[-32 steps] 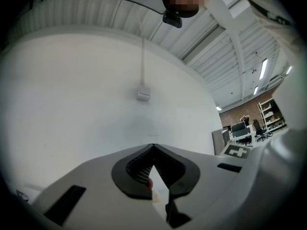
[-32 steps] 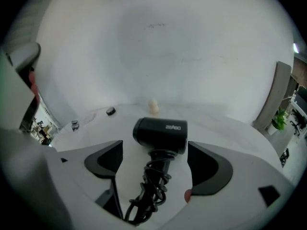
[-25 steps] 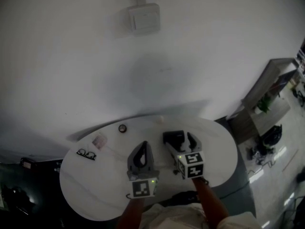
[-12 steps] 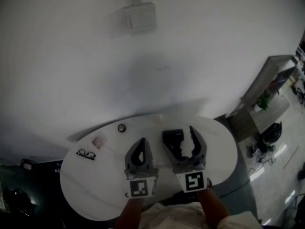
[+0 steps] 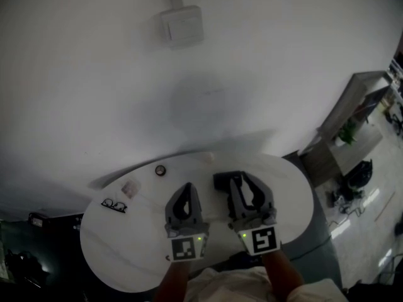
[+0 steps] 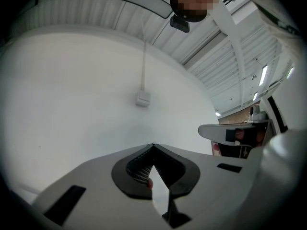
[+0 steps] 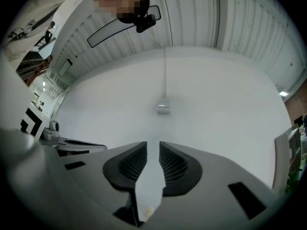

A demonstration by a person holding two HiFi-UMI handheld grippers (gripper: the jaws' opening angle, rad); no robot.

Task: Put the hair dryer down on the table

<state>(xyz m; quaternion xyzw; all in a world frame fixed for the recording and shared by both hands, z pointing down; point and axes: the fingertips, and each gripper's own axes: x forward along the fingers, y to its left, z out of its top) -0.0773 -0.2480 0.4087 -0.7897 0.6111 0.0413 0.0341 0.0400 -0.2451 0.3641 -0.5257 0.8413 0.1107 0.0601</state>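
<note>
The black hair dryer lies on the round white table, partly hidden behind my right gripper. That gripper hovers just in front of and over the dryer; its jaws are closing to a narrow gap. In the right gripper view only the bare wall shows between them, nothing held. My left gripper hangs over the table's middle, to the left of the dryer and apart from it. Its tips meet in the left gripper view, shut on nothing.
A pair of glasses lies at the table's left, with a small pale packet and a small dark round thing further back. A white box is mounted on the wall. A shelf unit stands at the right.
My right gripper turned from a tilt to point straight ahead, and its jaws went from wide apart to a narrow gap. The hair dryer stays on the table. The left gripper barely moved.
</note>
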